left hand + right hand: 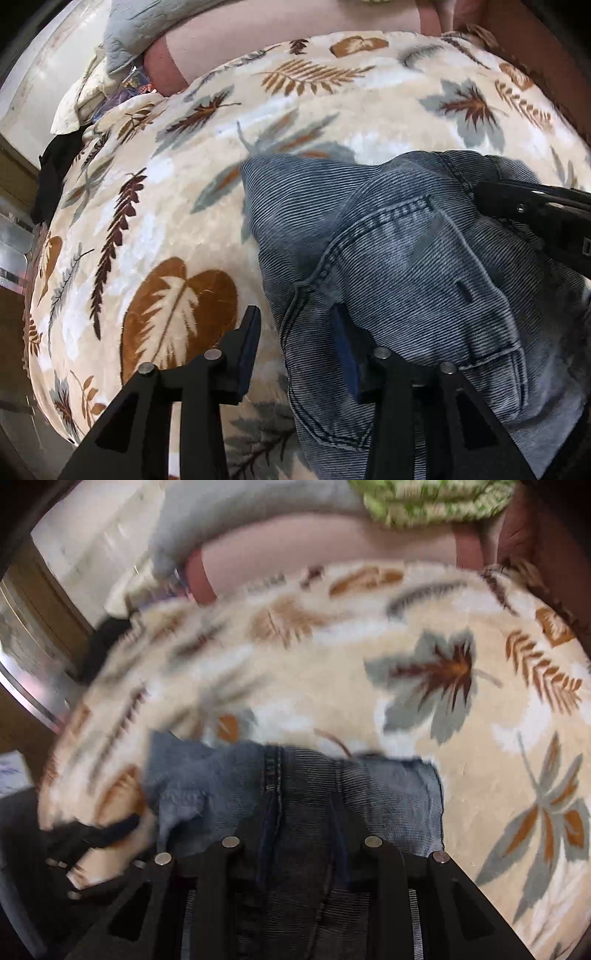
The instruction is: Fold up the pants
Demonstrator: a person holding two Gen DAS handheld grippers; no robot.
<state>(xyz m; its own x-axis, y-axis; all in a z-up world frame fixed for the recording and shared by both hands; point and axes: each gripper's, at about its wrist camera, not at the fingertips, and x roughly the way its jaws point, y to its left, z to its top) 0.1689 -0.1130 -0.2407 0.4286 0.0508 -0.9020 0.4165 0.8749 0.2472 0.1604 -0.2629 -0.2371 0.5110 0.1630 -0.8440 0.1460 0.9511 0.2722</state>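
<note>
Grey-blue denim pants (pixel 399 258) lie bunched on a leaf-patterned blanket (pixel 184 221). My left gripper (pixel 295 336) is open at the pants' left edge, one finger over the blanket, the other against the denim. My right gripper shows at the right of the left wrist view (pixel 532 210), on the pants' far side. In the blurred right wrist view the pants (pixel 295 794) fill the space between the right gripper's fingers (pixel 299 845); the tips are hidden by cloth, so I cannot tell its state. The left gripper (pixel 92 834) appears at the lower left there.
A pink sheet (pixel 295 40) and a grey quilted pillow (pixel 147 26) lie beyond the blanket. A green patterned cloth (pixel 432 498) is at the far end. A black garment (pixel 55 166) hangs at the bed's left edge, next to a wall and furniture.
</note>
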